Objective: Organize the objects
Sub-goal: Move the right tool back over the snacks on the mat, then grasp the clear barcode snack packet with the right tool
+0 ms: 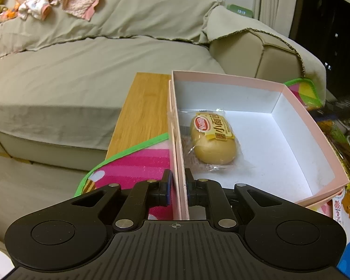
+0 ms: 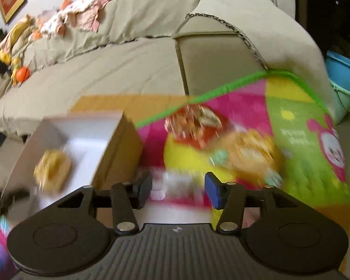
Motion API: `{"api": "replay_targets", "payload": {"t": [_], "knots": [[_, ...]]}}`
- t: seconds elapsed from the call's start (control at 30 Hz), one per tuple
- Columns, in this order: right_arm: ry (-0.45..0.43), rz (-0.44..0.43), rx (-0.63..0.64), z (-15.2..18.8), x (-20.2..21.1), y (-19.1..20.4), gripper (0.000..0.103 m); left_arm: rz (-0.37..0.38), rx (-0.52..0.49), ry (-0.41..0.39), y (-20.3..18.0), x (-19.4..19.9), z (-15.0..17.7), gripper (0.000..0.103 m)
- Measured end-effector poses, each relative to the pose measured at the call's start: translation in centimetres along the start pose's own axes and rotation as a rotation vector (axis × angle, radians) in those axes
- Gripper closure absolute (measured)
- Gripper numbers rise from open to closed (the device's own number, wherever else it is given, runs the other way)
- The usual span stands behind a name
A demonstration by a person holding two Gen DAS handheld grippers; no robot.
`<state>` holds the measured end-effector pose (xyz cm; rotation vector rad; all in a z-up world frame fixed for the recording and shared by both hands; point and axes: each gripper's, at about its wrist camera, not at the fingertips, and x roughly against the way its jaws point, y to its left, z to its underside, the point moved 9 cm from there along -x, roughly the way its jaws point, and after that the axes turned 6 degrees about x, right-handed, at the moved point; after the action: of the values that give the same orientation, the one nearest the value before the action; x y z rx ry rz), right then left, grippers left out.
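Left gripper (image 1: 177, 187) astride pink box (image 1: 291, 100) wall

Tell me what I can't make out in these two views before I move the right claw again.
- Snack packs on the mat, right wrist view: motion blur, so kind and count are unreadable.
- Small pale item between the right claw's open fingers: blurred, contact unclear.
- Pink box, left wrist view: near corner hidden behind the left claw, shut on its wall.
- Bread packet: small print unreadable.
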<state>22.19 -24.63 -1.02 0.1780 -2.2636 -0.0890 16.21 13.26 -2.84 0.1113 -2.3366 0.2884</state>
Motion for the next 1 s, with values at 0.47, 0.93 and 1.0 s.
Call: {"api": "replay_targets", "payload": {"t": [0.47, 0.93, 1.0], "knots": [[0.158, -0.166, -0.005, 5.4, 1.1, -0.1, 0.076, -0.011, 0.008, 0.015, 0.0, -0.2, 0.1, 0.09], [0.095, -0.162, 0.188, 4.7, -0.8, 3.6, 0.069, -0.012, 0.0, 0.007, -0.1, 0.5, 0.2, 0.09], [0.105, -0.135, 0.196, 5.0, -0.4, 3.8, 0.069, -0.006, 0.01, 0.001, 0.0, 0.5, 0.2, 0.09]]}}
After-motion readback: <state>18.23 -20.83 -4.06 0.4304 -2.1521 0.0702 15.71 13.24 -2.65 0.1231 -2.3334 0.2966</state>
